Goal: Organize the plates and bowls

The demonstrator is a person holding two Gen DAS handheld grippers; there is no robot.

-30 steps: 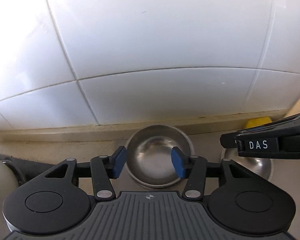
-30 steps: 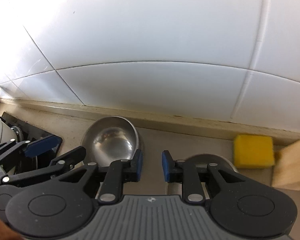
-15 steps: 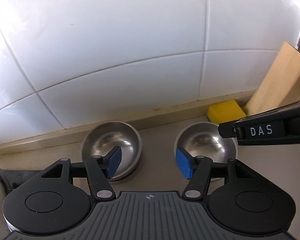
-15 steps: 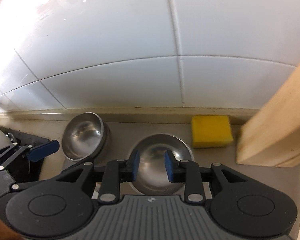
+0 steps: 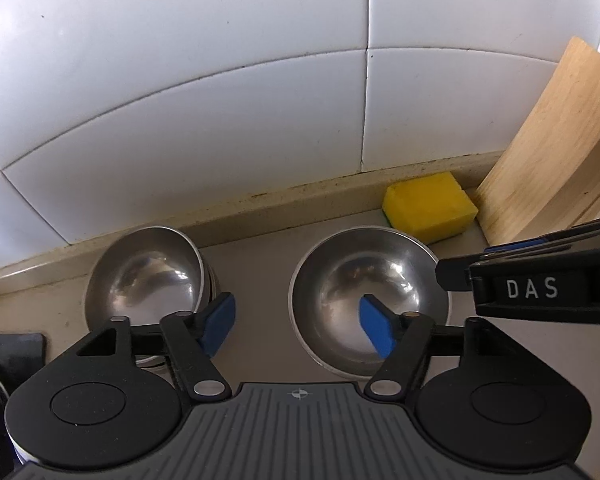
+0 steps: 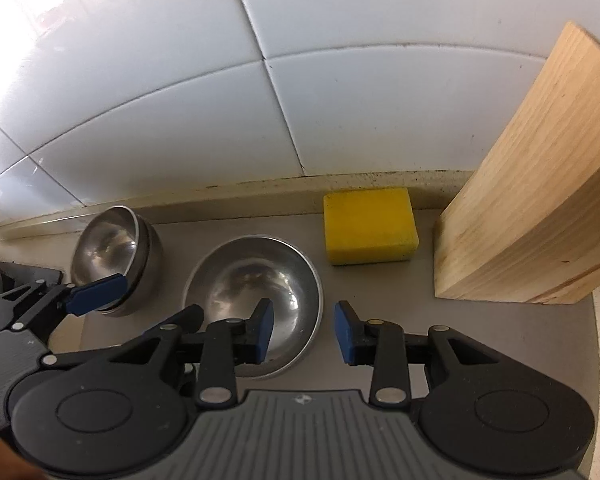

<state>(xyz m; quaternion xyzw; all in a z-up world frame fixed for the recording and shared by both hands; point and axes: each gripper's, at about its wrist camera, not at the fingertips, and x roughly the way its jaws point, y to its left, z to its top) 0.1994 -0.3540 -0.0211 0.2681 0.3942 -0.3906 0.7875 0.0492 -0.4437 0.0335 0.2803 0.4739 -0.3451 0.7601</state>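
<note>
While both pairs of fingers are spreading apart, neither holds anything. The left gripper (image 5: 298, 326) has its blue fingers fairly wide and still opening, with bare beige tabletop (image 5: 260, 280) showing in the gap between them; its right pad sits in front of the right round stainless-steel bowl (image 5: 370, 300), and its left pad overlaps the rim of the left round stainless-steel bowl (image 5: 148, 276), which looks like a nested stack of more than one, though whether either pad touches metal cannot be told.

Seen from the right wrist camera, the right gripper (image 6: 304, 332) has a narrow gap that is opening, and the near right rim of the single bowl (image 6: 252, 288) appears between its blue fingers; the left pad lies over the bowl's inside and the right pad over the tabletop just outside it. No pad presses on the rim.

From the single bowl, the stacked bowl (image 6: 112, 248) stands at about ten o'clock, near but apart, and tilted. The yellow rectangular sponge (image 6: 370, 230) lies at about two o'clock, against the low ledge under the white tiled wall (image 6: 300, 80). A pale wooden chopping board (image 6: 540, 200) leans upright at three o'clock. The left gripper's blue pad (image 6: 96, 294) enters that view at nine o'clock, in front of the stacked bowl.
</note>
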